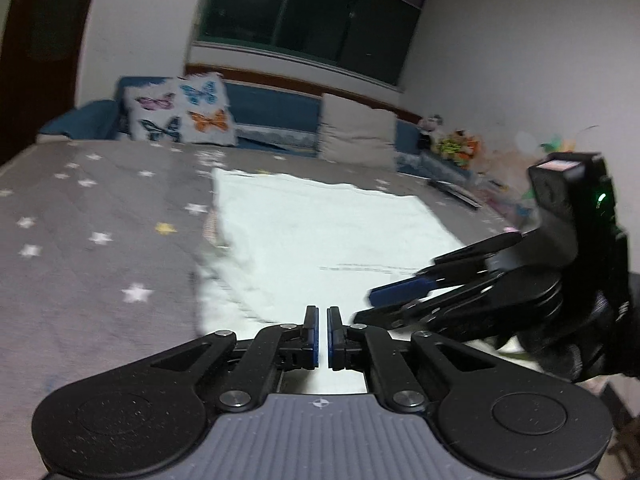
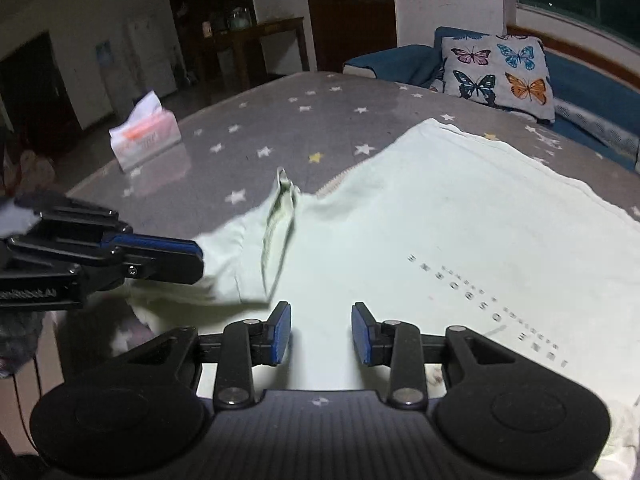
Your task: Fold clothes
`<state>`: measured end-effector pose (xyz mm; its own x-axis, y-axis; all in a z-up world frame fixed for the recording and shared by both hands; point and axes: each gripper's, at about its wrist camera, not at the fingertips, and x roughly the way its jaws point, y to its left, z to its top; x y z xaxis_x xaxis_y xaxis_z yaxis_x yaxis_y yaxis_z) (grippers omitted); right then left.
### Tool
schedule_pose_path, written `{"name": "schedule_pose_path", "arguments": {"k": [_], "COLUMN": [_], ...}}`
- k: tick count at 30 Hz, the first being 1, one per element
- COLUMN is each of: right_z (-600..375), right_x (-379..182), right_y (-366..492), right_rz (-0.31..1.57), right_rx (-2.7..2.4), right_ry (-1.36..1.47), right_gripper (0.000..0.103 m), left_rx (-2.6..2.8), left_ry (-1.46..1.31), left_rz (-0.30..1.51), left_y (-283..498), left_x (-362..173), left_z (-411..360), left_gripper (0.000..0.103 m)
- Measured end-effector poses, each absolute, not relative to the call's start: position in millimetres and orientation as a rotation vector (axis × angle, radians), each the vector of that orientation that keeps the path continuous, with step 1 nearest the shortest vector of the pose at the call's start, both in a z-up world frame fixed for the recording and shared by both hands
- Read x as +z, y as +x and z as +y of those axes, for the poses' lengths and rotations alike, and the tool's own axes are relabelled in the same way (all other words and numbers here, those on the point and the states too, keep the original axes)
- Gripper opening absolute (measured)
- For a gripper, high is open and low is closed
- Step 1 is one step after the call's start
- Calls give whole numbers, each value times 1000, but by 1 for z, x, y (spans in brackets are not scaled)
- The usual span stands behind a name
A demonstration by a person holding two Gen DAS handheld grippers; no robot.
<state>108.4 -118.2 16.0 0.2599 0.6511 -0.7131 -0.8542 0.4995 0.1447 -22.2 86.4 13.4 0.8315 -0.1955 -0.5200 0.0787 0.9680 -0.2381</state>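
A pale green T-shirt (image 1: 320, 232) (image 2: 440, 220) with small printed lettering lies flat on a grey star-patterned cover (image 1: 100, 220) (image 2: 280, 120). One sleeve (image 2: 272, 240) is folded over onto the body, its hem standing up. In the left wrist view my left gripper (image 1: 319, 336) hovers over the shirt's near edge, shut, its pads a thin slit apart with nothing between them. From the right wrist view the left gripper (image 2: 200, 258) comes in from the left, its tip at the sleeve's edge. My right gripper (image 2: 322, 332) (image 1: 370, 306) stands open above the shirt, empty.
A butterfly cushion (image 1: 180, 108) (image 2: 500, 72) and a beige cushion (image 1: 356, 128) lean on a blue sofa behind the cover. A tissue box (image 2: 144, 136) stands at the cover's far left. Colourful toys (image 1: 452, 144) sit by the wall on the right.
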Motion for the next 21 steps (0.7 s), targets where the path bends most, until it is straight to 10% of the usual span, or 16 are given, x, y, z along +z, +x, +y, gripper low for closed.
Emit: {"name": "schedule_pose_path", "arguments": {"k": [9, 13, 21], "right_z": [-80, -77, -83], "right_x": [3, 2, 7], "right_y": [103, 98, 105], "right_rz": [848, 874, 871], "right_rx": [1131, 1150, 1140], "right_ry": [-294, -295, -222], "right_gripper": [32, 10, 23], "left_rx": [33, 22, -6], "left_ry": [-201, -177, -138], "left_rz": [607, 608, 613], "left_y": [-33, -31, -26], "left_x": [6, 4, 0], "left_z": [120, 115, 105], "left_gripper": [44, 46, 44]}}
